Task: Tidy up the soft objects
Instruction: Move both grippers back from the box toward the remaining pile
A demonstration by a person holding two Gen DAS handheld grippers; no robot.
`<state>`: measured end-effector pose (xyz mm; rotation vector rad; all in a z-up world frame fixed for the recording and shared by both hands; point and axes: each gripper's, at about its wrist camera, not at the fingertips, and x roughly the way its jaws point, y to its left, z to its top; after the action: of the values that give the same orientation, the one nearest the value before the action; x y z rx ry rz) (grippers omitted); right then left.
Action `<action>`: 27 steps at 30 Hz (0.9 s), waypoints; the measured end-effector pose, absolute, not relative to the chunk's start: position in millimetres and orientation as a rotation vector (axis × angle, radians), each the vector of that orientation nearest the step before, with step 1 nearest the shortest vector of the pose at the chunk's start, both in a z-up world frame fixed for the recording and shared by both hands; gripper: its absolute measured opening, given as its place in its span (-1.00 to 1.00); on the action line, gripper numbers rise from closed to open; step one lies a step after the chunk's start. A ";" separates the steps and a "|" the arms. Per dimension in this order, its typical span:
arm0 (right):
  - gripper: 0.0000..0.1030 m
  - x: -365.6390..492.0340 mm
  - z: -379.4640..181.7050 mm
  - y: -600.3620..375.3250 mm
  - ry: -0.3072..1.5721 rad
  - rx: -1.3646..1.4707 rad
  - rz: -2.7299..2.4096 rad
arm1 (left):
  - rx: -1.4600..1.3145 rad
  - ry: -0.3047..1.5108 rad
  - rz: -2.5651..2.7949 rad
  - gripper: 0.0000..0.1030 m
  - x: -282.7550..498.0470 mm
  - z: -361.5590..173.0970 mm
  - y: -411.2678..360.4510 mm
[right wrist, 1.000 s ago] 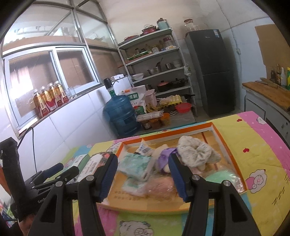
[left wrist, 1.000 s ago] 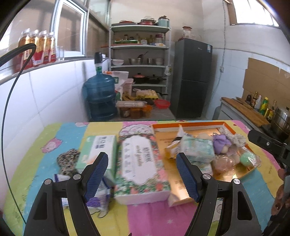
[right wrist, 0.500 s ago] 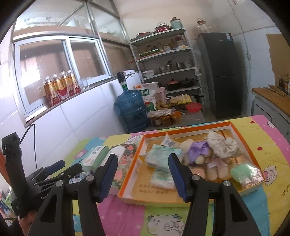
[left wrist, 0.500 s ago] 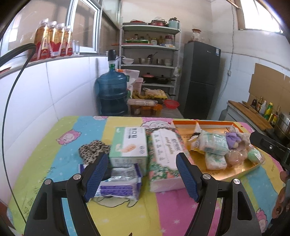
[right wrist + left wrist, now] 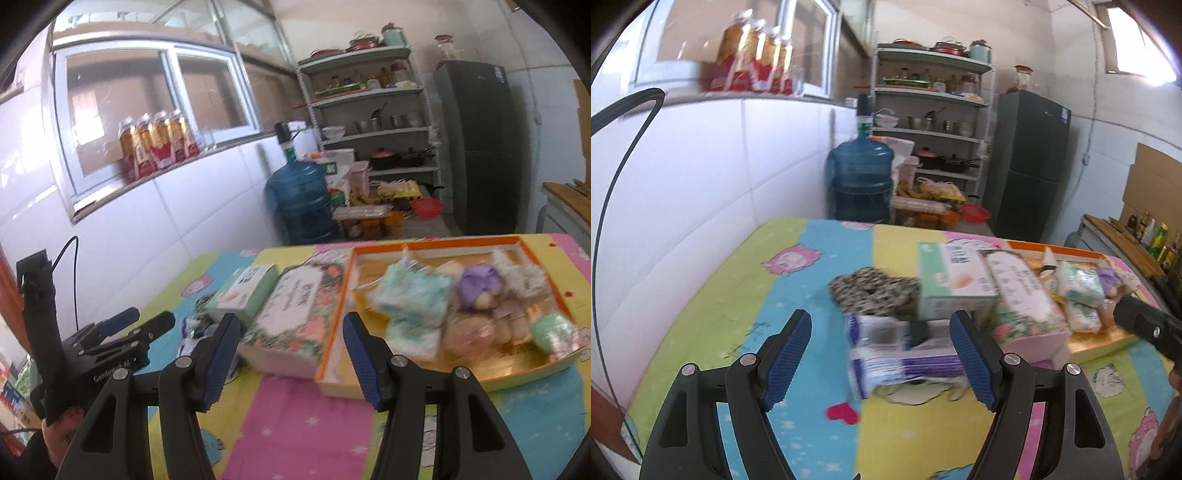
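**Soft packs on cartoon tablecloth, both grippers empty**

Tissue pack in crinkly white-and-purple plastic wrap lies flat on the bright striped cartoon tablecloth, blurred, just ahead of the left gripper, partly between its blue-padded fingers. Jaws spread wide, pads off the wrap. Behind the pack: leopard-print fabric scrunchie, touching a mint-green tissue box. Next to that, a floral-print tissue box, then an orange-rimmed rectangular tray holding teal wrapped packs, a purple soft toy and a green round puff. Right gripper hovers before the floral box and tray edge, jaws apart, nothing between them.
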<state>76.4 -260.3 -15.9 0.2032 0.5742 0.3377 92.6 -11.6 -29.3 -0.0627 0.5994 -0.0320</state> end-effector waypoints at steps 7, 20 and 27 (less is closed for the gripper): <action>0.12 80.5 -35.2 -210.3 0.659 0.165 0.456 | -0.099 0.623 -0.004 0.53 95.7 -43.1 28.6; 0.12 98.7 -56.4 -148.1 0.769 0.084 0.556 | -0.083 0.630 -0.044 0.53 100.3 -53.6 49.9; 0.12 103.6 -52.5 -98.6 0.752 -0.313 0.670 | -0.066 0.623 -0.027 0.53 106.3 -50.6 62.3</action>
<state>103.6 -98.6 -52.5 -0.3125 0.7524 0.6703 106.3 62.3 -50.6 -0.0663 0.6225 -0.0271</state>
